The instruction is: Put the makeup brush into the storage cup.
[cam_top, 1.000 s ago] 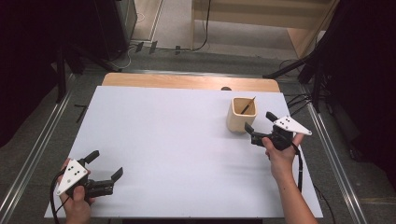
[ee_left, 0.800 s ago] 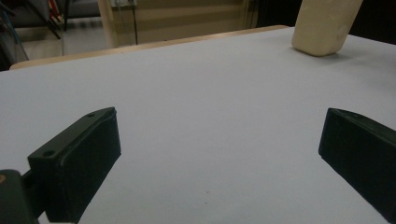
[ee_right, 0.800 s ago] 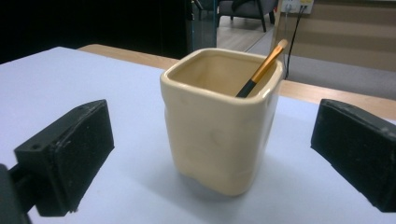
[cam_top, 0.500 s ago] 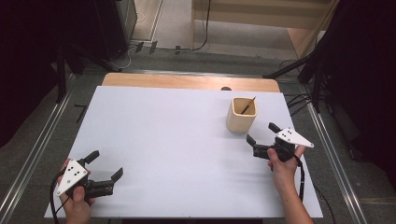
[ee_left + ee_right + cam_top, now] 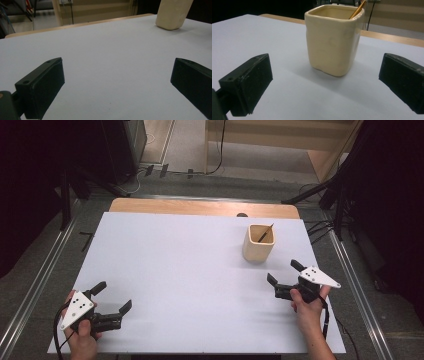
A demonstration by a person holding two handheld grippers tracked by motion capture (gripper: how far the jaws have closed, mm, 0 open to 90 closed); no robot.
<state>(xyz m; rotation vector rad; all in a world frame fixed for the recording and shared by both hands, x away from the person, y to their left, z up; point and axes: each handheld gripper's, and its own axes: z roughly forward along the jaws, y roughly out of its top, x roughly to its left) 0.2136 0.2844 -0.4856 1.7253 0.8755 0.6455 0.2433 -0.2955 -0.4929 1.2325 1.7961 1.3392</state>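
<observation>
A cream square ceramic cup (image 5: 259,243) stands upright on the far right part of the white table (image 5: 190,270), with a thin wooden-handled brush or pencil (image 5: 265,233) leaning inside against its rim; which of the two it is cannot be told; just near of the cup the right gripper (image 5: 285,277) hovers with jaws spread wide, grasping nothing, the cup apart from both jaws; well apart, at the near left corner, the left gripper (image 5: 113,296) rests low, jaws likewise released and empty.

Cream cup (image 5: 333,41) stands upright beyond the hand-held gripper's (image 5: 324,85) spread jaws, holding perhaps a pencil (image 5: 357,9).
</observation>
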